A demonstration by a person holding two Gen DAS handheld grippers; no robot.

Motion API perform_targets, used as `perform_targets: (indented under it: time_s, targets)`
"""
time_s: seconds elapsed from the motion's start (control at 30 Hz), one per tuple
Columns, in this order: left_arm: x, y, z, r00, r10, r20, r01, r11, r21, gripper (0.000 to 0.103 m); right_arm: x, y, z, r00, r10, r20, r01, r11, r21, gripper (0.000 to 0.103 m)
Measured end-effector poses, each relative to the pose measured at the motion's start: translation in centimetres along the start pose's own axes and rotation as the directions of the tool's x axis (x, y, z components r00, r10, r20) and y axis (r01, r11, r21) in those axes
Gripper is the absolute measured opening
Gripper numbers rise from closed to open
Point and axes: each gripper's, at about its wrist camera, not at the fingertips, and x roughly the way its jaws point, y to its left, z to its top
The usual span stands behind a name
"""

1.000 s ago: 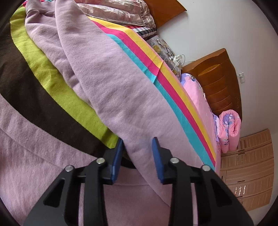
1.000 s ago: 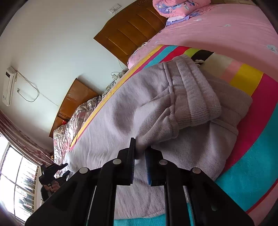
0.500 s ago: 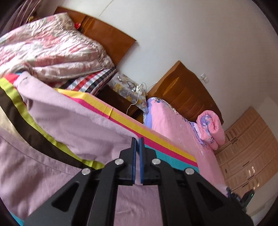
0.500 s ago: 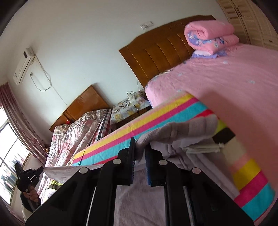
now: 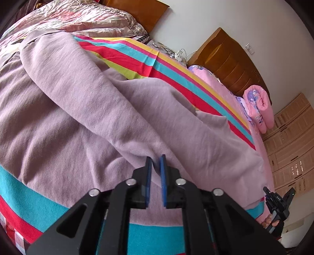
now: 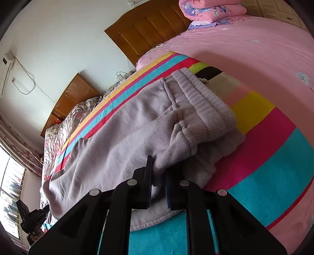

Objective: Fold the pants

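Observation:
Lilac fleece pants (image 5: 82, 109) lie on a striped blanket (image 5: 125, 55) on the bed, one leg folded over the other. My left gripper (image 5: 155, 160) is low over the leg part, its blue pads a narrow gap apart with a fold of the fabric between them. In the right wrist view the pants (image 6: 125, 125) show their ribbed waistband (image 6: 204, 106), doubled over. My right gripper (image 6: 159, 166) is shut on a bunched fold of the pants just below the waistband.
The striped blanket (image 6: 265, 149) covers a pink bed sheet (image 6: 245, 45). A rolled pink quilt (image 5: 259, 106) lies by the wooden headboard (image 5: 231, 60). A second bed with a patterned quilt (image 5: 78, 17) stands beyond. The other gripper and hand show at the right edge (image 5: 278, 204).
Both grippers came down from a raised position to the bed, carrying the pants fabric and laying it over. The left gripper's pads have parted slightly.

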Motion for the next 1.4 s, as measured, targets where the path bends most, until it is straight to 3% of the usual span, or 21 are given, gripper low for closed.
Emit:
perform_targets:
  time_s: [0.03, 0.07, 0.23, 0.33, 0.4, 0.47, 0.57, 0.67, 0.73, 0.77, 0.8, 0.97, 1.07, 1.13, 1.23, 1.3, 1.4]
  targets:
    - [-0.1, 0.2, 0.1, 1.0, -0.009, 0.006, 0.009, 1.0, -0.009, 0.043, 0.2, -0.2, -0.2, 1.0, -0.007, -0.011, 0.007, 1.0, 0.011, 0.018]
    - [-0.3, 0.1, 0.0, 1.0, -0.015, 0.015, 0.015, 1.0, -0.019, 0.054, 0.4, -0.4, -0.5, 1.0, -0.013, -0.019, 0.014, 1.0, 0.027, 0.023]
    - [0.0, -0.1, -0.9, 0.997, -0.072, -0.019, 0.07, 0.994, -0.089, 0.065, 0.2, -0.5, -1.5, 0.999, 0.03, -0.026, -0.028, 0.998, 0.065, 0.042]
    - [0.1, -0.9, -1.2, 0.994, -0.101, -0.033, 0.097, 0.99, -0.104, 0.066, 0.2, -0.3, -1.6, 0.999, 0.029, -0.029, -0.027, 0.998, 0.052, 0.044]
    - [0.7, -2.0, -0.9, 0.996, -0.076, -0.046, 0.073, 0.995, -0.065, 0.066, 0.5, -0.5, -1.6, 0.999, 0.035, -0.031, -0.033, 0.997, 0.063, 0.044]
    - [1.5, -2.5, -0.8, 0.997, -0.029, -0.066, 0.025, 0.998, -0.05, 0.058, 0.4, -0.7, -1.7, 0.999, 0.043, -0.024, -0.041, 0.996, 0.077, 0.044]
    - [2.5, -2.4, -1.0, 0.995, -0.029, -0.098, 0.022, 0.997, -0.067, 0.025, 0.2, -0.8, -1.8, 0.999, 0.045, -0.019, -0.043, 0.996, 0.078, 0.044]
    - [2.2, -2.4, -1.4, 0.997, -0.013, -0.075, 0.01, 0.999, -0.048, 0.008, 0.2, -1.2, -1.7, 0.999, 0.05, -0.012, -0.049, 0.995, 0.091, 0.042]
    - [1.8, -2.7, -1.2, 0.998, -0.018, -0.057, 0.016, 0.999, -0.03, 0.007, 0.2, -1.1, -1.4, 1.0, 0.024, -0.001, -0.023, 0.997, 0.076, 0.038]
    - [1.5, -3.0, -0.9, 0.999, -0.017, -0.046, 0.017, 1.0, -0.014, 0.006, 0.1, -0.6, -1.2, 1.0, -0.007, 0.004, 0.007, 0.999, 0.051, 0.016]
    - [1.2, -3.6, -0.3, 0.999, -0.022, -0.033, 0.023, 1.0, 0.006, 0.006, 0.1, 0.0, -0.6, 1.0, -0.018, 0.004, 0.018, 1.0, 0.017, 0.013]
    - [-3.0, -7.4, 4.3, 0.99, -0.082, 0.114, 0.069, 0.991, 0.114, 0.006, -3.0, 5.6, 4.2, 0.994, 0.008, 0.111, 0.016, 0.978, -0.21, 0.011]
    - [-5.9, -7.7, 3.9, 0.979, -0.086, 0.184, 0.057, 0.986, 0.154, 0.006, -5.1, 6.2, 4.4, 0.991, 0.059, 0.119, -0.026, 0.963, -0.267, 0.011]
    - [-5.6, -5.8, 1.5, 0.987, -0.054, 0.152, 0.034, 0.99, 0.136, 0.006, -4.1, 4.3, 2.9, 0.997, 0.068, 0.041, -0.056, 0.969, -0.242, 0.011]
    - [-1.6, -1.5, -2.0, 1.0, -0.026, -0.002, 0.026, 1.0, 0.006, 0.006, -0.1, -0.4, -0.2, 0.996, -0.011, -0.088, 0.001, 0.994, -0.108, 0.011]
    - [0.5, -0.7, -3.5, 0.998, 0.015, -0.06, -0.015, 1.0, 0.007, 0.006, 0.2, -2.1, -1.1, 0.998, 0.038, -0.058, -0.038, 0.999, -0.011, 0.01]
    - [0.2, -1.3, -3.4, 0.999, 0.014, -0.036, -0.013, 0.999, 0.034, 0.007, -0.3, -2.2, -0.9, 0.999, 0.047, -0.027, -0.046, 0.998, 0.035, 0.01]
